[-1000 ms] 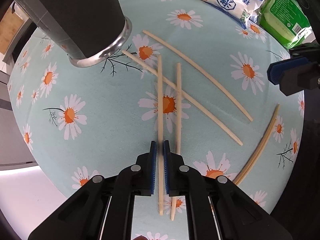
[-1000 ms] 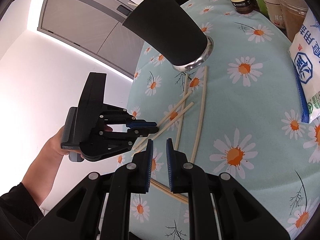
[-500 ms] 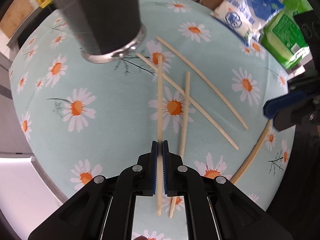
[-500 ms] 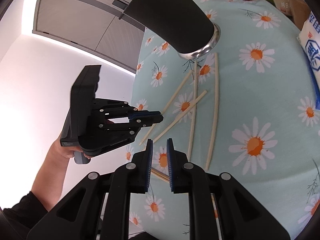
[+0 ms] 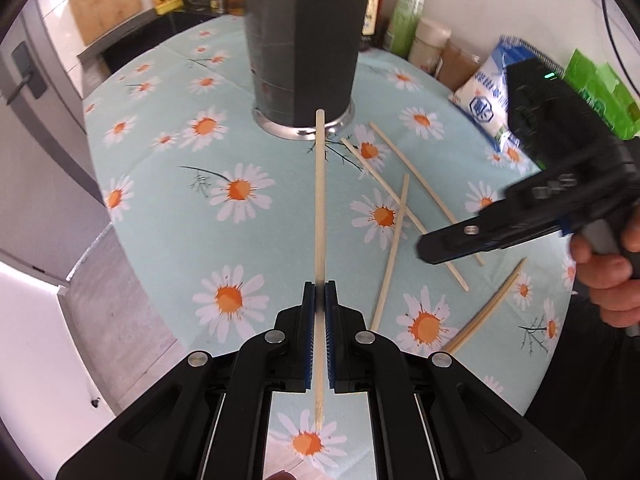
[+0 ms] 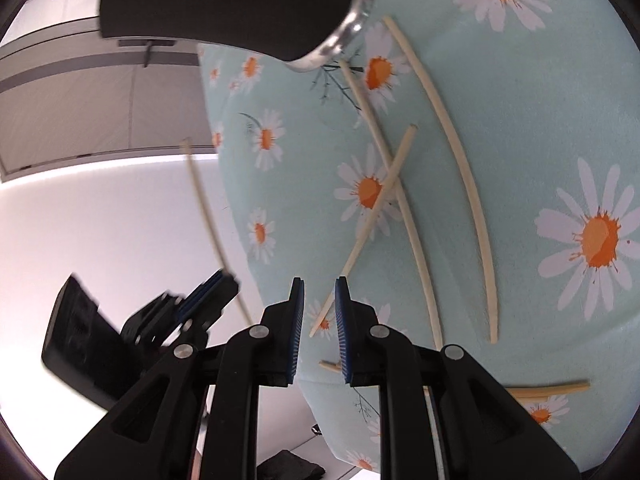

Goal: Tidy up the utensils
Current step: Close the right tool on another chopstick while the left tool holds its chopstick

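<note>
My left claw (image 5: 319, 300) is clenched on one chopstick (image 5: 319, 208), which runs straight out from the pads toward twelve o'clock in the left wrist view, its far tip level with the steel base of the dark utensil holder (image 5: 302, 44). The chopstick is lifted clear of the tabletop (image 5: 168, 200), whose cloth is pale blue with daisies.

My right claw (image 6: 319, 312) is released: its blue pads stand a little apart with nothing pressed between them, and it hangs over the near edge of the tabletop. In the left wrist view I see it at three o'clock, with the person's hand (image 5: 608, 264) on its grip.

In the right wrist view, three loose chopsticks lie between the holder at eleven o'clock and my claw. A crossed pair (image 6: 390, 192) sits near the middle, and a single chopstick (image 6: 460, 168) lies just beside them toward two o'clock. Two more chopsticks (image 6: 544, 391) lie side by side at four o'clock, near the cloth's edge. Bags and bottles stand beyond the holder in the left wrist view.
</note>
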A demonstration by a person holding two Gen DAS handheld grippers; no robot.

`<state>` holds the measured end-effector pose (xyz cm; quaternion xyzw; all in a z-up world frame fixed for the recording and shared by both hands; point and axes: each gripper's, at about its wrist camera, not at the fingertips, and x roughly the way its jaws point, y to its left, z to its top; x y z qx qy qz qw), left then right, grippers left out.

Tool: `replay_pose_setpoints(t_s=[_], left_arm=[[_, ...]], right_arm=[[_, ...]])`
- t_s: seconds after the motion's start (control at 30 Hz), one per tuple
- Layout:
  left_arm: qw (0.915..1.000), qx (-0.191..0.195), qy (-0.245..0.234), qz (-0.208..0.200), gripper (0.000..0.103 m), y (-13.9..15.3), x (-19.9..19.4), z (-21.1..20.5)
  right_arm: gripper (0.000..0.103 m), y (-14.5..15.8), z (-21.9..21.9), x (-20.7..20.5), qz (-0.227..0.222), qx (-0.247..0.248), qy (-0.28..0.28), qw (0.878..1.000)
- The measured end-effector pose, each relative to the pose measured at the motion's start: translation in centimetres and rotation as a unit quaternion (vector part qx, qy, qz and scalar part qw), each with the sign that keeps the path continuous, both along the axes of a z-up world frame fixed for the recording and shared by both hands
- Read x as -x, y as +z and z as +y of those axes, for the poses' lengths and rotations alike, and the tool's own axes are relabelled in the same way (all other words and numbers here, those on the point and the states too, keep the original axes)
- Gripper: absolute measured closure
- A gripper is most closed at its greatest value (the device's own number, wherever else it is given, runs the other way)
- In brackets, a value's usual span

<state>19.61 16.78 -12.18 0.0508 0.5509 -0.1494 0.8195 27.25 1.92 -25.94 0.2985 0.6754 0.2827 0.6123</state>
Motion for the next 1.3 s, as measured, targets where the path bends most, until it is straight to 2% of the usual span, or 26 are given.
replay_pose_setpoints(t_s=[0.23, 0.37, 0.67, 0.97, 1.07, 1.13, 1.3], left_arm=[[0.9996, 0.02, 0.013, -0.012, 0.099, 0.4, 2.0, 0.8], [0.9991, 0.032, 0.026, -0.014, 0.099, 0.1, 2.9, 1.5], [0.9975, 0.049, 0.047, -0.015, 0.099, -0.9, 3.0, 3.4], [0.9975, 0.055, 0.042, -0.016, 0.099, -1.0, 2.7, 3.3], [0.9974, 0.058, 0.04, -0.016, 0.099, -1.0, 2.6, 3.1], [0.9975, 0.058, 0.038, -0.015, 0.099, -1.1, 2.7, 2.8], [0.9977, 0.056, 0.038, -0.007, 0.099, -1.5, 3.3, 2.3]], right_arm=[[0.085, -0.6, 1.4, -1.5, 0.027, 0.051, -0.029, 0.998], [0.085, -0.5, 2.2, -2.3, 0.028, 0.084, -0.03, 0.996], [0.086, -1.1, 3.1, -2.6, 0.047, 0.14, -0.033, 0.988], [0.086, -1.8, 4.2, -2.8, 0.06, 0.153, -0.048, 0.985], [0.088, -1.5, 3.9, -2.5, 0.066, 0.161, -0.052, 0.983], [0.095, -1.6, 4.0, -2.9, 0.065, 0.166, -0.052, 0.983], [0.095, -1.3, 3.7, -3.2, 0.065, 0.165, -0.054, 0.983]])
